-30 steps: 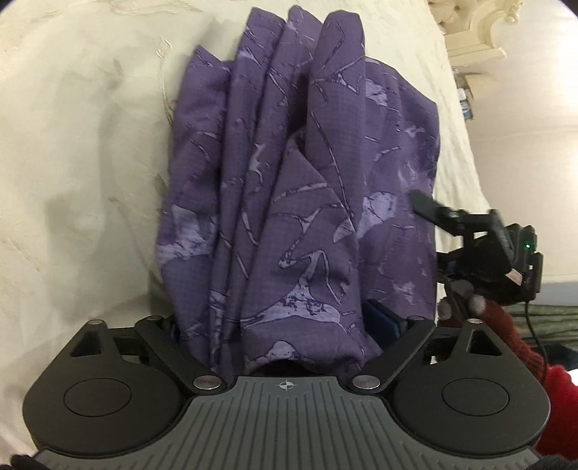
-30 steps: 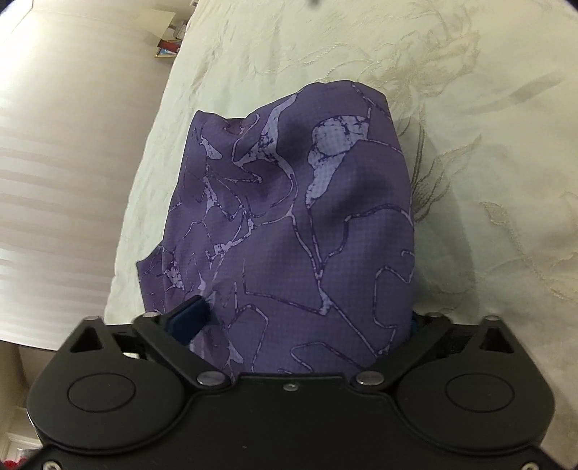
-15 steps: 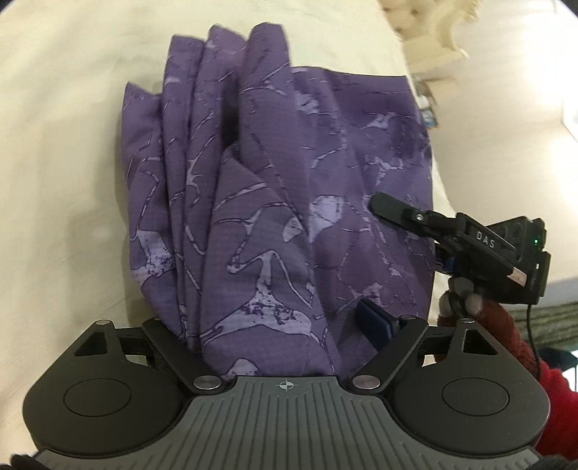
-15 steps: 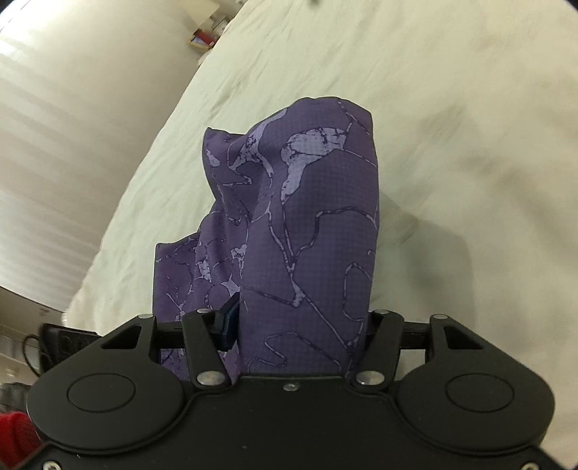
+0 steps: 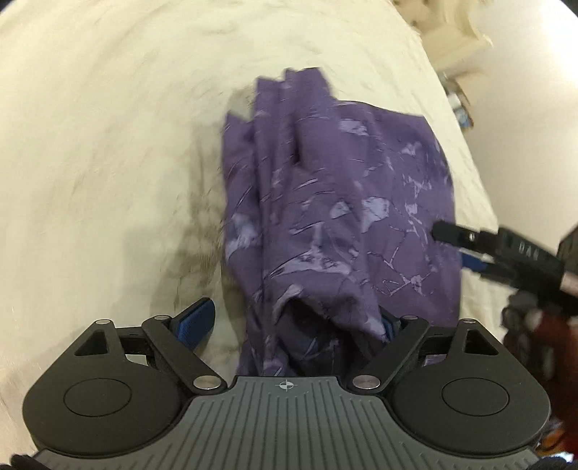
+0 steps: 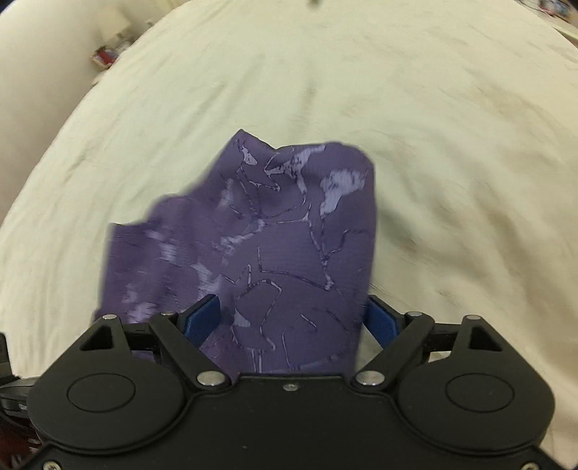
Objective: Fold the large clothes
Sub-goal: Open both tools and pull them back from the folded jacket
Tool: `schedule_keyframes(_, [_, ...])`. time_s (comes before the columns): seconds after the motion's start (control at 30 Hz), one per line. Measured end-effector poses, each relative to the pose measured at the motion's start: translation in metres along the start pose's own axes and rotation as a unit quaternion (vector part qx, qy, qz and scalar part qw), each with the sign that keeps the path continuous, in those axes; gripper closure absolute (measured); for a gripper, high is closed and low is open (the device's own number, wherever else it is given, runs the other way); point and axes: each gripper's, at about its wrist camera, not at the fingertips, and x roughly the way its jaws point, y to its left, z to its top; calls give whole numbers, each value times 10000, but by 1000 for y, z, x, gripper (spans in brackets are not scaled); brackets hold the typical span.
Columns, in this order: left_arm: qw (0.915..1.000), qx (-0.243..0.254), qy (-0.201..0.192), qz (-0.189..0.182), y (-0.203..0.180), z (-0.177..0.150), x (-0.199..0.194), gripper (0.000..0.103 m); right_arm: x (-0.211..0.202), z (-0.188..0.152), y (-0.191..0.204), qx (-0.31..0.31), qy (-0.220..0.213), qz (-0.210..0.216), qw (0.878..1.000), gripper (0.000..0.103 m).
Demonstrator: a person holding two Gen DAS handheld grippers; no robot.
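Observation:
A purple patterned garment lies bunched in folds on the cream bedspread. My left gripper stands wide over its near end. The left blue pad is bare and apart from the cloth, and the other pad is mostly hidden behind a fold. In the right wrist view the same garment runs up between my right gripper's blue pads. Those jaws are opening, and the right-hand pad is clear of the cloth. The right gripper also shows at the garment's right edge, held by a gloved hand.
Cream bedspread fills most of both views. Its edge drops off past the garment's right side in the left wrist view, where pale carved furniture and small items stand. A small box lies beyond the bed's far left edge.
Both grippers swept across the bed with the garment. The right jaws, narrow on the cloth half a second ago, now stand wide. The left gripper's left pad, earlier covered by cloth, is bare.

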Motion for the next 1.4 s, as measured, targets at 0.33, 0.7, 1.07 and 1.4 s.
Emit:
schedule_keyframes(0.33, [9813,1423,-802,1019,-59,-5,-60,13,-64,-38,9,-203,-1218,-23,9923,1])
schedule_keyframes(0.7, [9248,2793,-1796,1855,-150,-42,-123,13,-121,-86,58,4,-1691,-342,9850,1])
schedule_keyframes(1.07, [9074,2700,-2108,2435,-177,-71,-162,13,-173,-136,85,-44,-1920,-295,9809,1])
schedule_keyframes(1.4, [9253,2556,-1593,2304,-159,-100,-184,13,-203,-168,126,157,-1747,-1005,9794,1])
